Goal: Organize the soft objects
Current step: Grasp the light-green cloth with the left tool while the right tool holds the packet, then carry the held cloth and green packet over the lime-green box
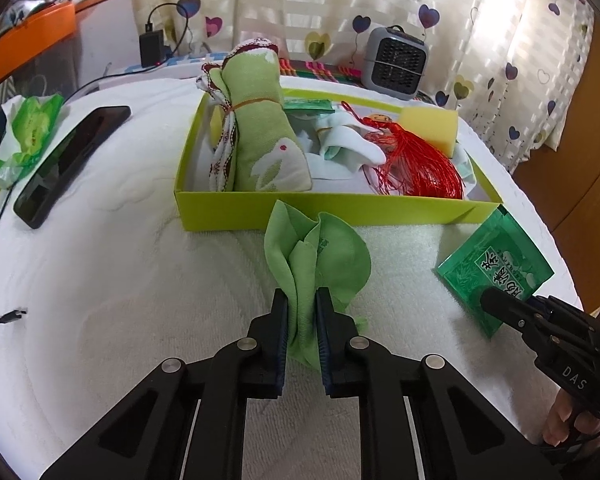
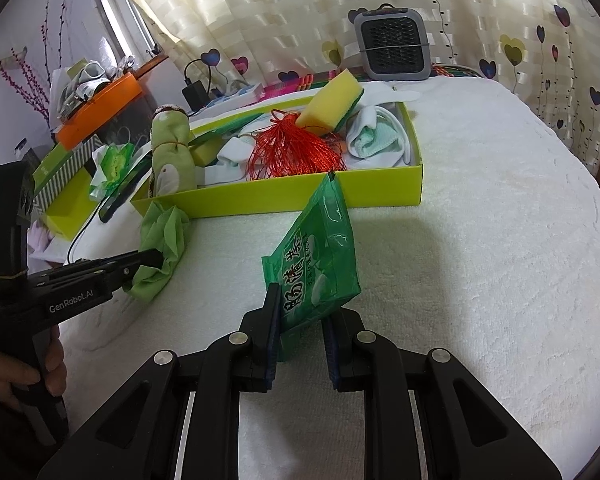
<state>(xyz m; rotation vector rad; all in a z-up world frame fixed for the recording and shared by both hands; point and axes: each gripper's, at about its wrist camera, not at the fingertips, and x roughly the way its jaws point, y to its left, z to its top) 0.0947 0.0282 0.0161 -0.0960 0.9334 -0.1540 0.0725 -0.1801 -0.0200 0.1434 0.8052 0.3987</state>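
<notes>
Where heart-print curtains (image 2: pixel 300 12) hang, a white towel (image 2: pixel 480 240) covers the table.

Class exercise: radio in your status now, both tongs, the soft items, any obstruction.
Left tongs shut on green cloth. Right tongs shut on green packet. Both short of yellow-green box; its near wall ahead.

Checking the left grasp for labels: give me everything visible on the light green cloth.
The light green cloth is thin, plain, soft-looking fabric, crumpled into loose folds. The left gripper is shut on its lower part, pads pressing both sides, so the bunched top fans upward and a small corner pokes out to the right. It sits just in front of the yellow-green box, outside it, over the white towel surface. Whether its bottom touches the towel is unclear.
</notes>
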